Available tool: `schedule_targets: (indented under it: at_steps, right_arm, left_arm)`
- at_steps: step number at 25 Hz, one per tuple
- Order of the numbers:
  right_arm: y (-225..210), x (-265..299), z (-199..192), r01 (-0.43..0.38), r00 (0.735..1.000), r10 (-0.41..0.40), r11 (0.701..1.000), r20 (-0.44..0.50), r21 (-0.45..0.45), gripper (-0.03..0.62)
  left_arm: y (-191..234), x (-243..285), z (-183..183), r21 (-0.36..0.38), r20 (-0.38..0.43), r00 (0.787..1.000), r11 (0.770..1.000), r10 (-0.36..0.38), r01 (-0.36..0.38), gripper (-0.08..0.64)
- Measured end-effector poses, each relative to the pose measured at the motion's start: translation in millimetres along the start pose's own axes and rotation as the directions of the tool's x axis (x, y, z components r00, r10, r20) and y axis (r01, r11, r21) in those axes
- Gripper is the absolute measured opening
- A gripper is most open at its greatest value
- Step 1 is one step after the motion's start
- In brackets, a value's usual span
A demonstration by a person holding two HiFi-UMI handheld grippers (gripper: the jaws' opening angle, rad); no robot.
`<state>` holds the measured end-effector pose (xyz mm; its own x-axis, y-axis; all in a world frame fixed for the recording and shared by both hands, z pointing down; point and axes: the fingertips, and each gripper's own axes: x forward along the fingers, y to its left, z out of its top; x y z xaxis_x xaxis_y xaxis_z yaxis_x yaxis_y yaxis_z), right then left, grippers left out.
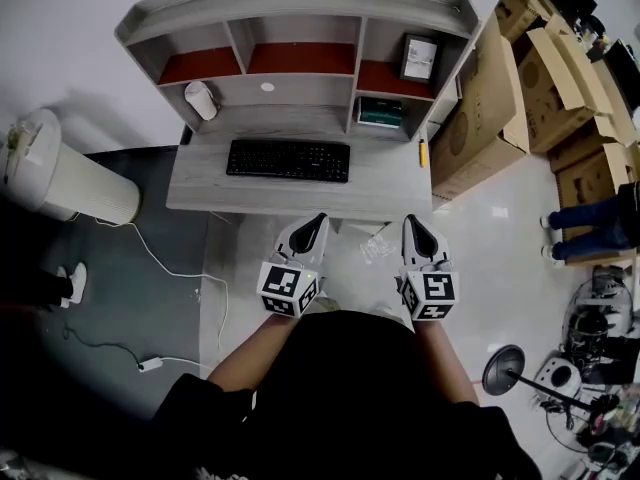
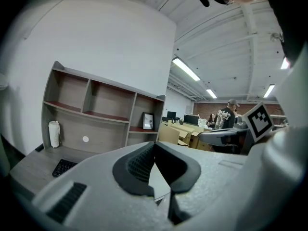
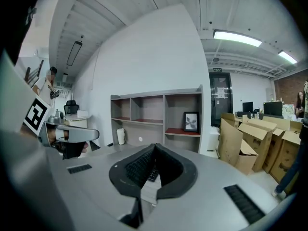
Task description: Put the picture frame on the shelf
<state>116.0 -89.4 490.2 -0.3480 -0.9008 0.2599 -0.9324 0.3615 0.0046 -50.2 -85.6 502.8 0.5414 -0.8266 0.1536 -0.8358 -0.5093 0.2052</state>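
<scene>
The black picture frame [image 1: 419, 58] stands upright in the right compartment of the grey shelf unit [image 1: 300, 8] on the desk; it also shows in the left gripper view as the frame [image 2: 148, 121] and in the right gripper view as the frame [image 3: 191, 121]. My left gripper [image 1: 318, 219] and right gripper [image 1: 413, 220] hover side by side just off the desk's front edge, close to the person's body. The left gripper [image 2: 154, 146] and right gripper [image 3: 154, 148] both have their jaws closed tip to tip, with nothing between them.
A black keyboard [image 1: 288, 159] lies mid-desk, a white cylinder [image 1: 200, 100] at back left, a green box [image 1: 380, 113] under the right shelf. Cardboard boxes [image 1: 500, 88] crowd the desk's right side. A white bin [image 1: 60, 173] and a cable [image 1: 170, 268] are on the left floor.
</scene>
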Motion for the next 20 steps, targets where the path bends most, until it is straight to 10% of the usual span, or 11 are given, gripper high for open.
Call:
schedule_targets:
  at_steps: [20]
  right_arm:
    - [-11.8,2.7,-0.6,0.034,0.999,-0.034,0.999,0.005,0.019,0.012]
  left_arm:
    - [-3.8,12.5,5.9,0.033,0.010,1.000,0.999,-0.006,0.006,0.017]
